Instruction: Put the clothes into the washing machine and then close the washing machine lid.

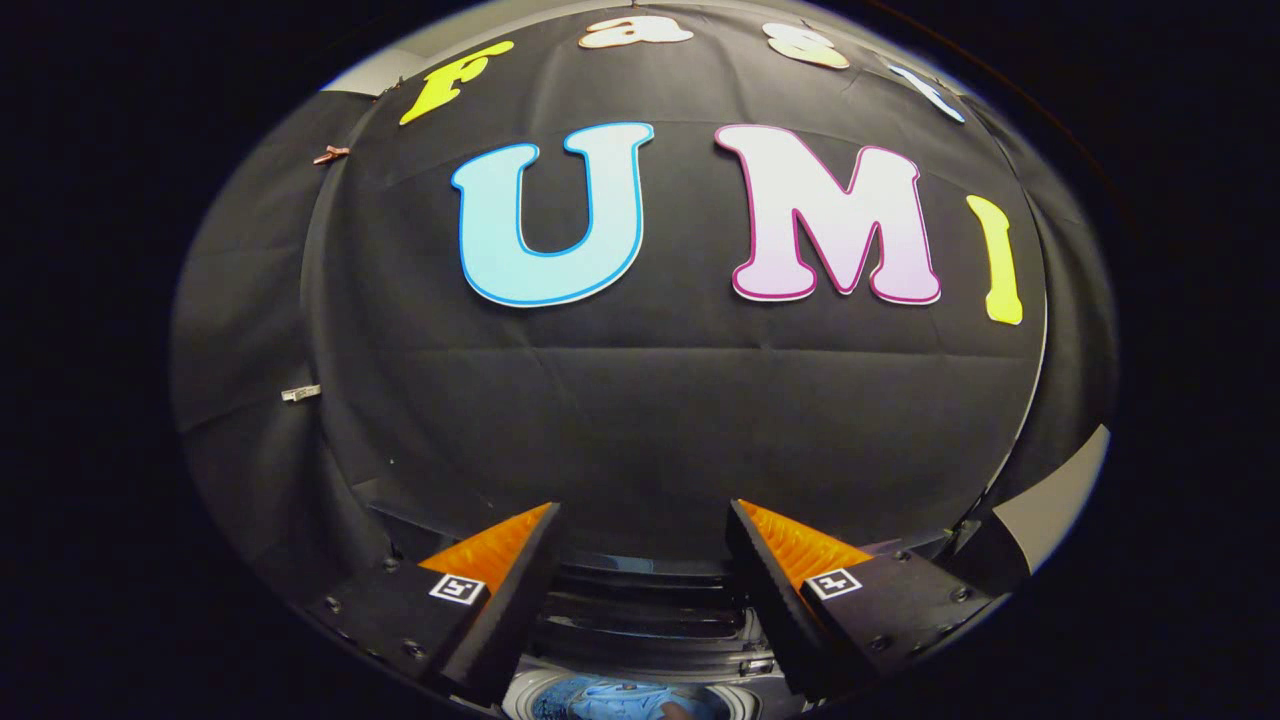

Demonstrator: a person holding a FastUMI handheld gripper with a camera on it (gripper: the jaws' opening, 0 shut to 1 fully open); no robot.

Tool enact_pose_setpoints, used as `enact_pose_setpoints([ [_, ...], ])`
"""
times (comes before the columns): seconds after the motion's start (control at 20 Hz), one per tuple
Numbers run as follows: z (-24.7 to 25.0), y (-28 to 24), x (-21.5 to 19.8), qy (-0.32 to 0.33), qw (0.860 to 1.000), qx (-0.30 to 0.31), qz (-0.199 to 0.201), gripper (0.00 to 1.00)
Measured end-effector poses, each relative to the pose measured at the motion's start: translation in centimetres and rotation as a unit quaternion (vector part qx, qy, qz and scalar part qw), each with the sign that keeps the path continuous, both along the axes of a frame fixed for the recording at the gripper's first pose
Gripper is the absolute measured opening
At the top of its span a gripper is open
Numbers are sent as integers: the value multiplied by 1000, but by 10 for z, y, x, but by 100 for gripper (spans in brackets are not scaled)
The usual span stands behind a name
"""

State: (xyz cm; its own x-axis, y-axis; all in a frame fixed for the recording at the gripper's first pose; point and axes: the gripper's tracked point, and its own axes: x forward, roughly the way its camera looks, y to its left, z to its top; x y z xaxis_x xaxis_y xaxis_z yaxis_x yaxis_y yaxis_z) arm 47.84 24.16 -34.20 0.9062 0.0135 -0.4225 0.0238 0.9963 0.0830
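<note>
Below the spread, empty gripper [640, 530], blue clothes [615, 700] show partly.

Washer [640, 625] sat low under the claw [645, 600], lid up, dark rear panel showing between the two spread fingers. Drum opening sat below that, pale rim visible. Light blue clothes [610, 698] lay inside the drum. Claw fingers stood apart over it, nothing pressed between them. What the washer stood on couldn't be made out.
</note>
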Motion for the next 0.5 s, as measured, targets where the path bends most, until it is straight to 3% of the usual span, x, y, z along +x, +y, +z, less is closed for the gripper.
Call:
enact_pose_setpoints([
  [0.5,8,12,-74,30,1000,-2,8,100],
])
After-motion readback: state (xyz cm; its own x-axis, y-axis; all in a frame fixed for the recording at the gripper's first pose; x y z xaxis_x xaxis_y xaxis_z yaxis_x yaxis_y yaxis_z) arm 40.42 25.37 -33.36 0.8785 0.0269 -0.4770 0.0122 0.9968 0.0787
